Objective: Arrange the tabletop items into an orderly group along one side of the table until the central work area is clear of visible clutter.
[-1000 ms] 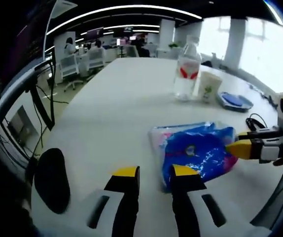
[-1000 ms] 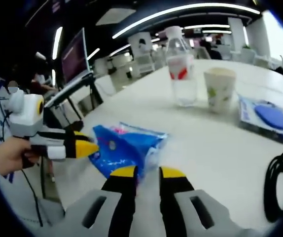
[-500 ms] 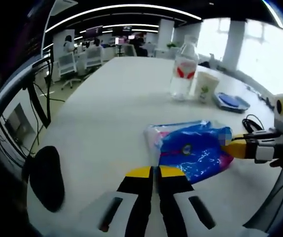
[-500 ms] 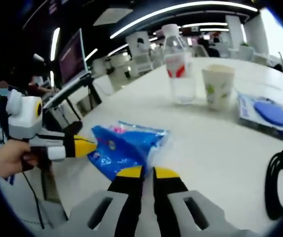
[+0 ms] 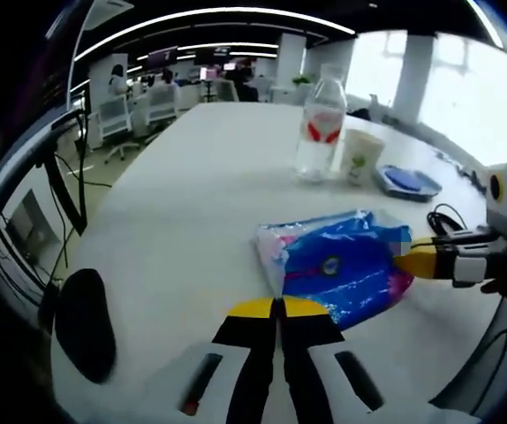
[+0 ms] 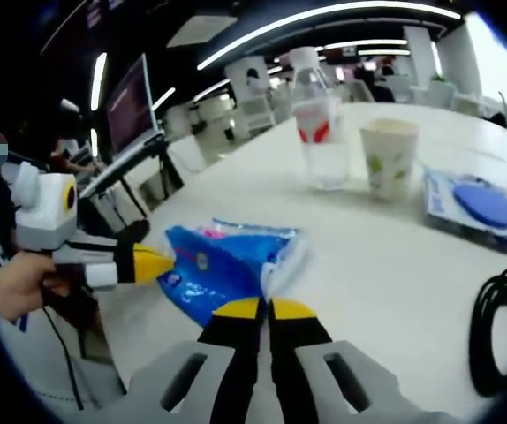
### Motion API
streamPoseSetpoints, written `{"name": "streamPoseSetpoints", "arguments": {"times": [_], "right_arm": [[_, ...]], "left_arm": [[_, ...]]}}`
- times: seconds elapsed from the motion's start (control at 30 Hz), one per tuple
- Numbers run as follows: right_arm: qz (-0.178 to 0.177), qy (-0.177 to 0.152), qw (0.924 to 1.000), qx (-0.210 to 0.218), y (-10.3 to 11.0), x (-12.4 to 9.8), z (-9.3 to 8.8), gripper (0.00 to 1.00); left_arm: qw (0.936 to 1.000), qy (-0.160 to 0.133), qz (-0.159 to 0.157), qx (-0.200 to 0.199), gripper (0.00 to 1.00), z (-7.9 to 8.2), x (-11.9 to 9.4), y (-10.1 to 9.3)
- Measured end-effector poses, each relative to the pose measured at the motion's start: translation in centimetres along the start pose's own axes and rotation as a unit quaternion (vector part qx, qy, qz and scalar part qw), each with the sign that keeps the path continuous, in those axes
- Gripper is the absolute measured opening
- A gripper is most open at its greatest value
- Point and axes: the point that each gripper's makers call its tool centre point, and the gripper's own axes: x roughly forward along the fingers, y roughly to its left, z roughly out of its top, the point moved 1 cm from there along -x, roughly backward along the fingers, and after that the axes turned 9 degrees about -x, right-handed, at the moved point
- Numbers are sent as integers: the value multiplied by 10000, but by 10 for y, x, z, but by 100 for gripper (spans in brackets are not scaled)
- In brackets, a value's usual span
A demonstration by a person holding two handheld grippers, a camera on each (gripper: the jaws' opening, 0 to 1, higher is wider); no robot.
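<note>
Left claw and right claw, jaws together, tips facing.

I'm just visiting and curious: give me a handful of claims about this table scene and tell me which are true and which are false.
1. Both grippers, left and right, are closed on the blue plastic packet. True.
2. The water bottle lies on its side. False: it stands upright.
3. A paper cup stands beside the bottle. True.
4. The black cable is draped over the packet. False: it lies apart, near the table's edge.
5. The cup is stacked on the blue flat item. False: they sit side by side.
</note>
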Motion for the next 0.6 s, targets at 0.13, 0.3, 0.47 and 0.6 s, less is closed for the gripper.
{"name": "streamPoseSetpoints", "arguments": {"times": [0.13,0.3,0.47,0.6], "right_arm": [[28,-2,10000,23,-2,-3,3,0],[7,-37,10000,-35,-5,-12,8,0],[-8,-67,10000,-37,-9,-21,13,0],[-33,-90,10000,0,-15,-30,20,0]], "left_arm": [[10000,62,-21,58,0,2,-2,-4],[9998,80,-59,162,0,5,-6,-12],[9994,70,-123,327,0,10,-10,-21],[9991,45,-223,355,1,15,-14,-31]]}}
